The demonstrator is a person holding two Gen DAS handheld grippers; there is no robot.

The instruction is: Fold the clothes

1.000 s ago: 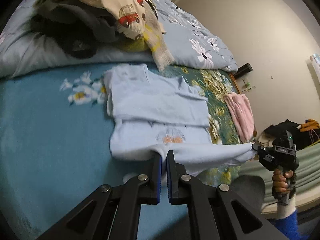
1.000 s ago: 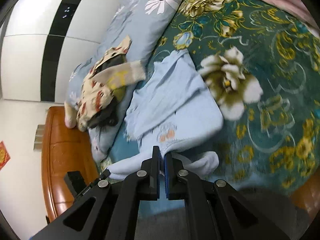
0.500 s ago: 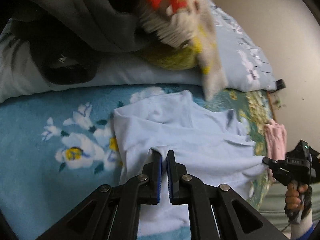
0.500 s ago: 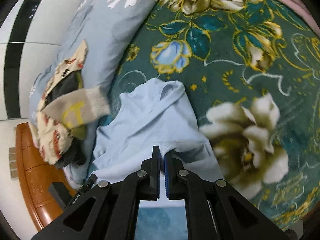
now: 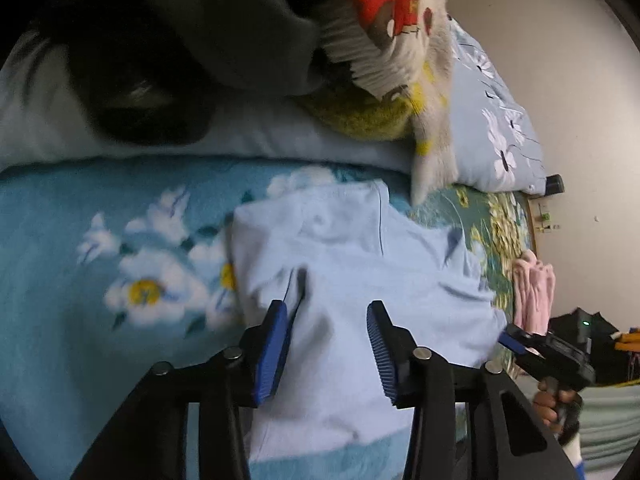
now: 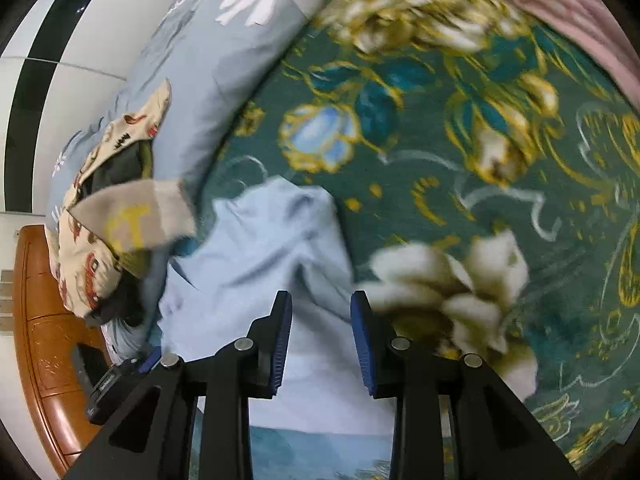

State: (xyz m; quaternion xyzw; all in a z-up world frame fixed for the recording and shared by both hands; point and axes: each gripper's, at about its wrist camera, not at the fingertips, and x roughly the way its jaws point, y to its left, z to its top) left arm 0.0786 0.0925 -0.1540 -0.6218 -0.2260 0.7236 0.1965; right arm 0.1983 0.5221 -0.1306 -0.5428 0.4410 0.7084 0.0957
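A light blue garment (image 5: 360,280) lies folded in half on the bed, its bottom hem laid up over the top part. It also shows in the right wrist view (image 6: 264,264). My left gripper (image 5: 328,332) is open and empty, just above the garment's left part. My right gripper (image 6: 322,324) is open and empty, just above the garment's right edge. The right gripper shows at the right in the left wrist view (image 5: 520,340).
A heap of unfolded clothes (image 5: 248,32) lies on the pale blue pillow (image 5: 240,136) behind the garment. A folded pink garment (image 5: 534,292) lies at the bed's right side. The floral bedspread (image 6: 480,160) spreads to the right. A wooden headboard (image 6: 44,340) stands behind.
Both grippers carried the garment's bottom hem up over its top part, then opened and let go. The garment now lies folded in half.
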